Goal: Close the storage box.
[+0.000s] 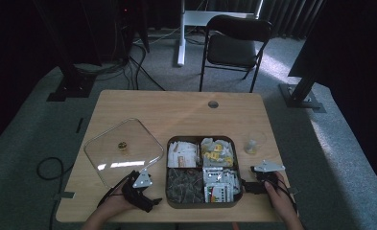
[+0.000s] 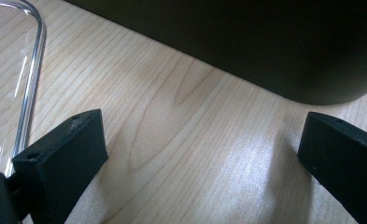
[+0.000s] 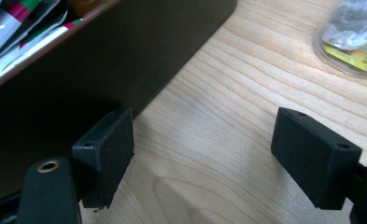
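Dark compartment box (image 1: 201,203) at near middle of table (image 1: 176,108), full of sachets – stiff, probably heavy; best hold at side walls. Left gripper (image 2: 197,154) and right gripper (image 3: 202,149) both wide open, empty, flanking box. Glass lid (image 1: 121,152) left, fragile. Sachet print unreadable – box bottom hidden.

Dark 4-compartment box (image 1: 201,203) w/ packets, open, flat on table betw. both hands.
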Tool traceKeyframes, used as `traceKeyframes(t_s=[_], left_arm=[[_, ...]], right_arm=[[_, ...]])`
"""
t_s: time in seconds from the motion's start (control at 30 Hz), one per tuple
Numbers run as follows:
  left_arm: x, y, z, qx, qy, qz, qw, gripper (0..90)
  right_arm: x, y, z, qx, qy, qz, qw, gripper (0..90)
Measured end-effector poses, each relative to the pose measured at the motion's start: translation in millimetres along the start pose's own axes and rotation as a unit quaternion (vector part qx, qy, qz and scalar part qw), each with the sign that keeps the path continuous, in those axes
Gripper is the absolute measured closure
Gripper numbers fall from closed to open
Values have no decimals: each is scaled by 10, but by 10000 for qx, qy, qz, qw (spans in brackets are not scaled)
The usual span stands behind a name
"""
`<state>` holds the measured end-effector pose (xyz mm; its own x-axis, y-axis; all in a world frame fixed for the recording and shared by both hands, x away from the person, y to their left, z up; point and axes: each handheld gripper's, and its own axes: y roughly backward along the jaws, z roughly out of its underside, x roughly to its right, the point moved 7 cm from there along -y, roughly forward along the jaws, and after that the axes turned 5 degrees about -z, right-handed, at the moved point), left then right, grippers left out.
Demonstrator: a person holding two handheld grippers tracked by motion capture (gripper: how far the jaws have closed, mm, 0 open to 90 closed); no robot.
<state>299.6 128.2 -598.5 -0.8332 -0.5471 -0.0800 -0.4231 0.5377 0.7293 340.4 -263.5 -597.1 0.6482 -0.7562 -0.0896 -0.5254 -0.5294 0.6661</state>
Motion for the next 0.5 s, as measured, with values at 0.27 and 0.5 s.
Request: traceKeyframes(t_s=[0.27,0.5], left_arm=[[23,13,7,9,-54,39,10000,17],[21,24,14,6,-16,17,10000,23]], right_arm=[[-7,-3,4,-43,94,46,9999,206],[-7,-3,5,-41,100,37,9999,204]])
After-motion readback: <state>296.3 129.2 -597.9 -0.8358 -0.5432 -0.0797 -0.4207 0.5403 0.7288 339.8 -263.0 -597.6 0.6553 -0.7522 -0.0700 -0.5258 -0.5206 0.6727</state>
